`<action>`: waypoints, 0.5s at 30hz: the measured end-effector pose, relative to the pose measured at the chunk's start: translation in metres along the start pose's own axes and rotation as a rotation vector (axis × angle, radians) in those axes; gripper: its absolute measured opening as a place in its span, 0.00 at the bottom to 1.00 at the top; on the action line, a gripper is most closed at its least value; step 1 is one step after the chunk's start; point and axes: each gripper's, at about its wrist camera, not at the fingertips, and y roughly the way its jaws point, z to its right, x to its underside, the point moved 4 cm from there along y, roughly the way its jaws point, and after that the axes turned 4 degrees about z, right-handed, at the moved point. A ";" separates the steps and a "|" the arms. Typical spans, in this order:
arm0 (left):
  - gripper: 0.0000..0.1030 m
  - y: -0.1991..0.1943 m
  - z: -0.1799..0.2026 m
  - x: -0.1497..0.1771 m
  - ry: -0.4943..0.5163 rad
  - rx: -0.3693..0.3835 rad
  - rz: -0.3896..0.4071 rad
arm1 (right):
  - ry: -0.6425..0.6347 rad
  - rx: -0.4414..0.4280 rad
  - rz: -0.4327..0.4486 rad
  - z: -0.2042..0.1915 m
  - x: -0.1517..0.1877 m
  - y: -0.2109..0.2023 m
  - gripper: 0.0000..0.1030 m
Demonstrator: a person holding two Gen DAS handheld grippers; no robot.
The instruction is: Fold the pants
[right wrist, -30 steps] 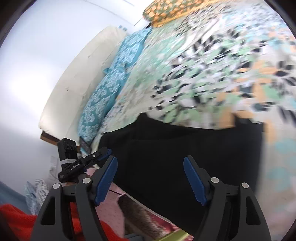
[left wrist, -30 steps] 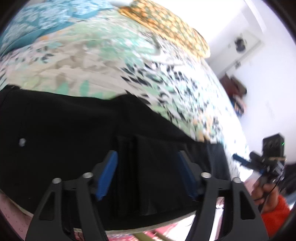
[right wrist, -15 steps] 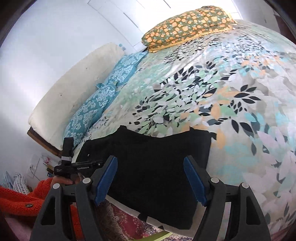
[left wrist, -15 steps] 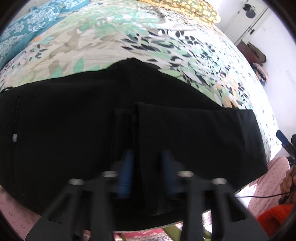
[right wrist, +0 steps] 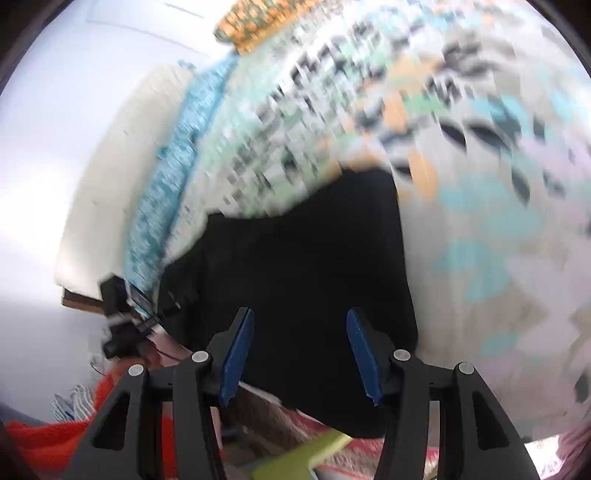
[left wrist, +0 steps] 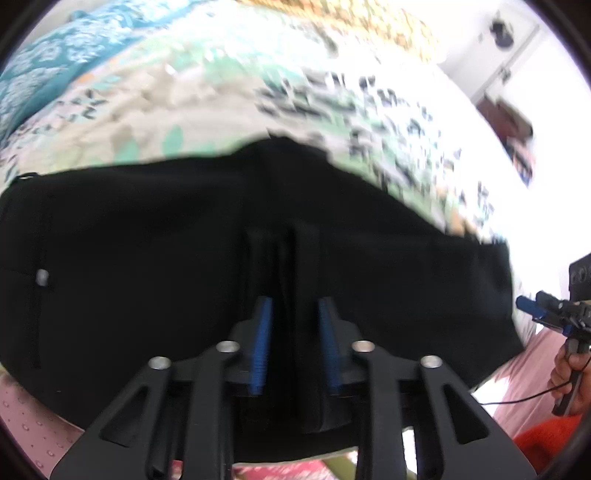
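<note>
Black pants [left wrist: 147, 258] lie spread across the near edge of a floral bedspread [left wrist: 221, 110], with a folded layer on top at the right. My left gripper [left wrist: 293, 306] is pinched on a raised ridge of the pants fabric near the front edge, blue pads close together. In the right wrist view the pants [right wrist: 303, 258] lie ahead, their end near the right. My right gripper [right wrist: 299, 321] is open and empty above the pants' near edge. The right gripper also shows in the left wrist view [left wrist: 546, 314], held in a hand.
Teal pillows [right wrist: 173, 177] and an orange patterned pillow [right wrist: 258, 18] lie at the head of the bed beside a white headboard [right wrist: 110, 155]. The left gripper shows in the right wrist view [right wrist: 125, 306]. An orange sleeve [right wrist: 55, 435] is at the lower left.
My left gripper went from wide open to pinched on a fold of the pants and stays there. My right gripper swung toward the pants' end and its jaws narrowed somewhat.
</note>
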 end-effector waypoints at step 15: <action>0.24 0.031 0.030 0.008 0.105 0.072 -0.054 | -0.299 0.372 0.064 -0.030 -0.027 0.009 0.76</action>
